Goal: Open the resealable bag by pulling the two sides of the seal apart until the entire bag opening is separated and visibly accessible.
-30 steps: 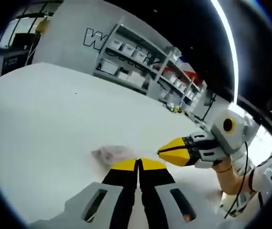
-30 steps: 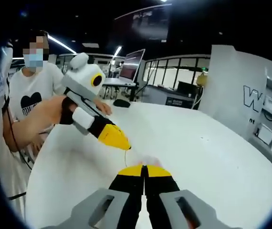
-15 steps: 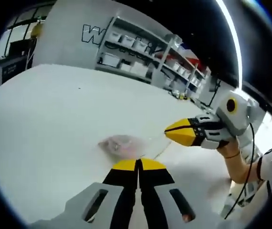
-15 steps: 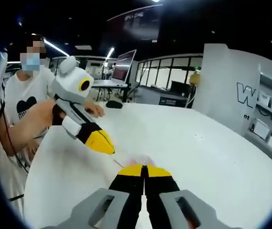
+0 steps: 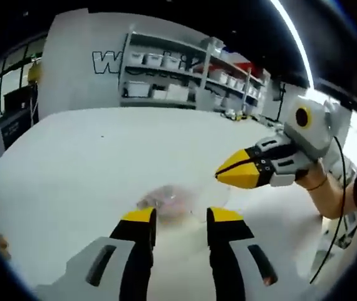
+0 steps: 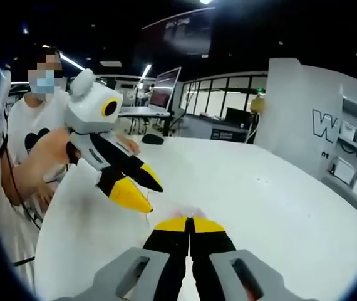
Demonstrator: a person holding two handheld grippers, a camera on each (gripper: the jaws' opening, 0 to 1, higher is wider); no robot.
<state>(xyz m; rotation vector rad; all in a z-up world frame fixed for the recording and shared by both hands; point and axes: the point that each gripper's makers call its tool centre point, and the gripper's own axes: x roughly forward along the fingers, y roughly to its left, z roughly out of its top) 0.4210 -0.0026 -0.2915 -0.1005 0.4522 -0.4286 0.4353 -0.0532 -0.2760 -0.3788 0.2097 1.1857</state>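
One clear bag (image 5: pixel 177 199) is lying on the white counter (image 5: pixel 72 163), just ahead of two grippers; the left gripper (image 5: pixel 180 216) is standing with jaws well apart and empty; the right gripper (image 6: pixel 189 221) is showing jaws pressed together, seemingly pinching the bag's edge; judging by this, the left should be retaking the opposite lip near the seal, then pulling apart evenly.

Resealable bag (image 5: pixel 177 199): clear plastic w/ pinkish contents, lying on white table; seal apparently parted, view blurred.

The clear bag (image 5: pixel 177 200) is blurred, its opening indistinct.
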